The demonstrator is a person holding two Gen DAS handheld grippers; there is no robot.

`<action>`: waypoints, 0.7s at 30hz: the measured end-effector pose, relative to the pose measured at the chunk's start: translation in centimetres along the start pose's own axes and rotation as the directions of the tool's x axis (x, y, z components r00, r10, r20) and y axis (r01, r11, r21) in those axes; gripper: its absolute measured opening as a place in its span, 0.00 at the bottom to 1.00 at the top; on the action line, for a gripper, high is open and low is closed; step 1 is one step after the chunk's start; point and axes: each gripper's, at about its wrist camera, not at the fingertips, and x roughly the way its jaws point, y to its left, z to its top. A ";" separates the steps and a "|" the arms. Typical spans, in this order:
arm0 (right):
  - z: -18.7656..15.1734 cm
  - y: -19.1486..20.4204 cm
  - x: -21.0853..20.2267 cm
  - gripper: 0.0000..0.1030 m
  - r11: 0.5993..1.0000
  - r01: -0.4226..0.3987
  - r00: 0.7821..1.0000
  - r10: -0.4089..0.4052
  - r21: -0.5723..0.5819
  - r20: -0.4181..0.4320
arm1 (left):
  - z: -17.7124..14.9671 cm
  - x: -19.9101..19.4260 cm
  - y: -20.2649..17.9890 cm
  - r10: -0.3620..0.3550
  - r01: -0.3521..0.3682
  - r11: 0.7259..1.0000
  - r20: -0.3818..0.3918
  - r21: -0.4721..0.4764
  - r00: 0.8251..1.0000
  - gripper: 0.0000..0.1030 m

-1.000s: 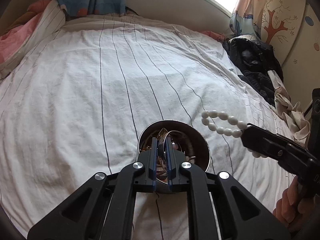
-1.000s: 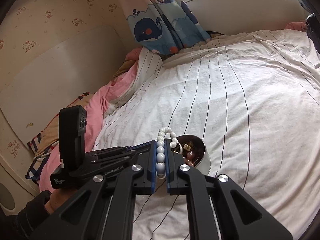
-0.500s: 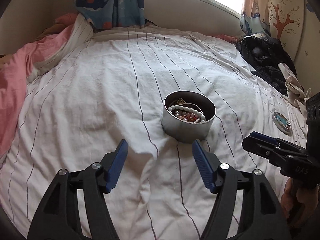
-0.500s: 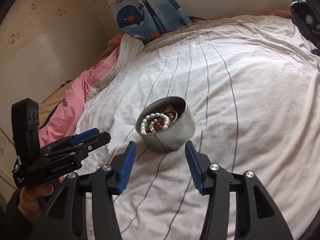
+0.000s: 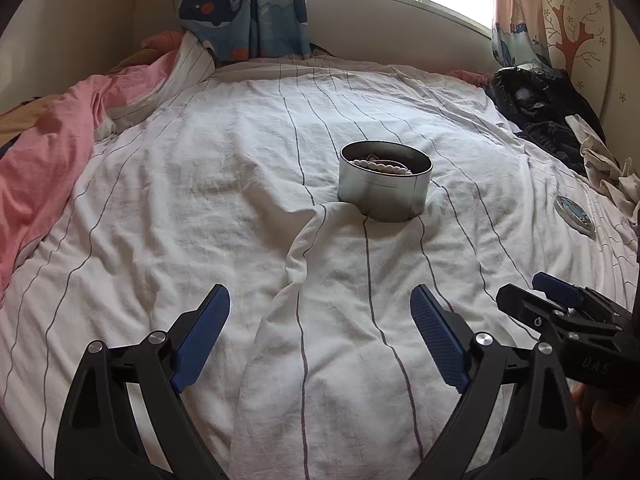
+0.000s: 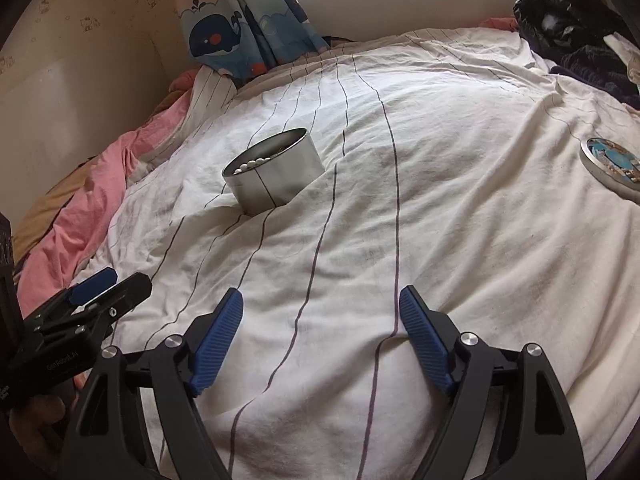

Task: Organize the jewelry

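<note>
A: Where's the jewelry now?

B: In the round metal tin [image 5: 385,184], which sits on the striped white bedsheet [image 5: 200,208] about mid-bed. A white bead bracelet [image 5: 382,167] lies across the top of the pile inside (darker pieces sit under it, too small to name).

A: And a second ago?

B: The right tool [image 6: 321,322] was pinching that bracelet above the tin, and the left tool [image 5: 320,320] was clamped narrow right at the tin's rim. Now both have backed away; the tin looks smaller and farther off in both wrist views.

A: Are the tools holding anything?

B: No. Both sets of jaws are wide and opening, with only sheet between them. In the left wrist view the right tool shows at the right edge, likewise empty.

A: So what does that mean for the task?

B: I'd judge the bracelet drop is finished, and no loose jewelry shows on the sheet. What's left looks like the lid [image 6: 612,162], a round disc with a blue picture lying flat on the sheet, well apart from the tin, off to the right.

A: Anything else around?

B: A pink blanket [image 5: 48,148] bunched along the left side, dark clothes [image 5: 536,108] heaped at the far right, and a whale-print curtain [image 5: 240,8] under the window.
</note>
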 end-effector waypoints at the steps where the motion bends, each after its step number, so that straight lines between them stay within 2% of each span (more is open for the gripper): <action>1: -0.1 0.3 0.0 0.82 1.000 0.008 1.000 -0.008 -0.015 0.003 | -0.1 0.1 -0.2 0.001 -0.001 1.000 0.002 0.003 1.000 0.90; 3: -0.2 0.4 0.2 0.83 1.000 0.017 1.000 -0.017 -0.027 0.000 | -0.4 0.4 -0.6 0.015 -0.015 1.000 0.001 0.019 1.000 0.93; 14: -0.7 0.6 0.7 0.92 0.998 0.050 0.998 -0.051 -0.029 -0.035 | -0.3 0.9 -1.4 0.050 -0.049 0.998 -0.019 0.034 0.999 0.93; 21: -0.7 0.4 0.9 0.93 0.999 0.042 0.998 -0.042 -0.024 -0.042 | -0.4 1.6 -1.6 0.076 -0.074 0.996 -0.045 0.050 0.996 0.93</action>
